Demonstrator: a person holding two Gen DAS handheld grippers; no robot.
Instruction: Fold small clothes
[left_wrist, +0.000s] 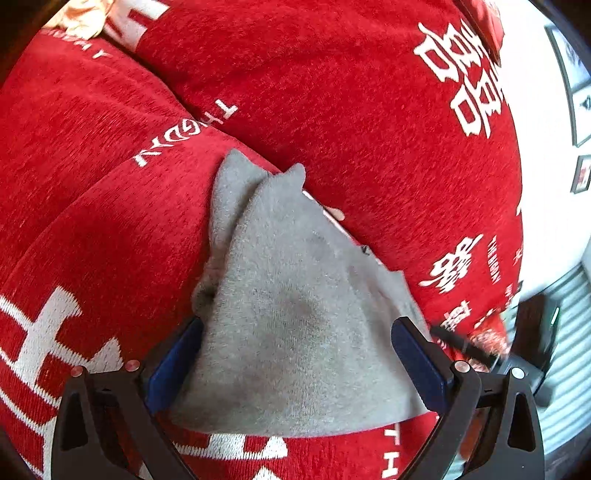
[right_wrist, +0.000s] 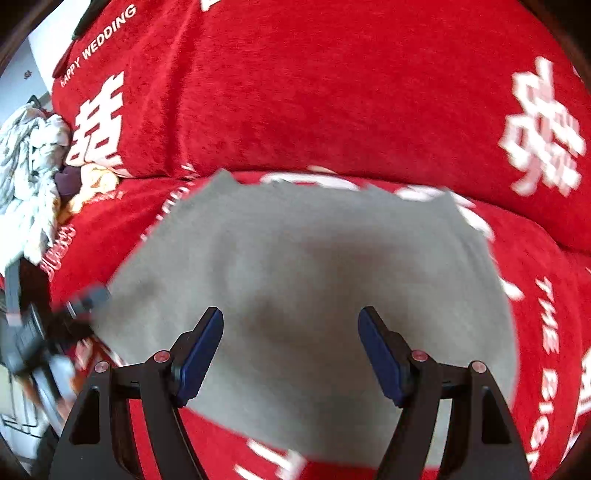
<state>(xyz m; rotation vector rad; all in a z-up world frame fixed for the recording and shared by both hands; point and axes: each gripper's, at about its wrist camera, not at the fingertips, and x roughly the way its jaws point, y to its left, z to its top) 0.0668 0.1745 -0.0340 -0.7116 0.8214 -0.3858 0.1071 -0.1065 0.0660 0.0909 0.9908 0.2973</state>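
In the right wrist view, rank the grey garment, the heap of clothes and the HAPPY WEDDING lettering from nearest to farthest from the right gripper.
1. Grey garment: under the open jaws of the right gripper.
2. Heap of clothes: far left.
3. HAPPY WEDDING lettering: upper left, on the red cover.

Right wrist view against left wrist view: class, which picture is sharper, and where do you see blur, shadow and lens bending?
Left wrist view: sharp, the gray cloth shows its weave and a dark shadow patch. Right wrist view: motion blur smears the cloth and the white letters on the red cover. Both views bend at the edges.
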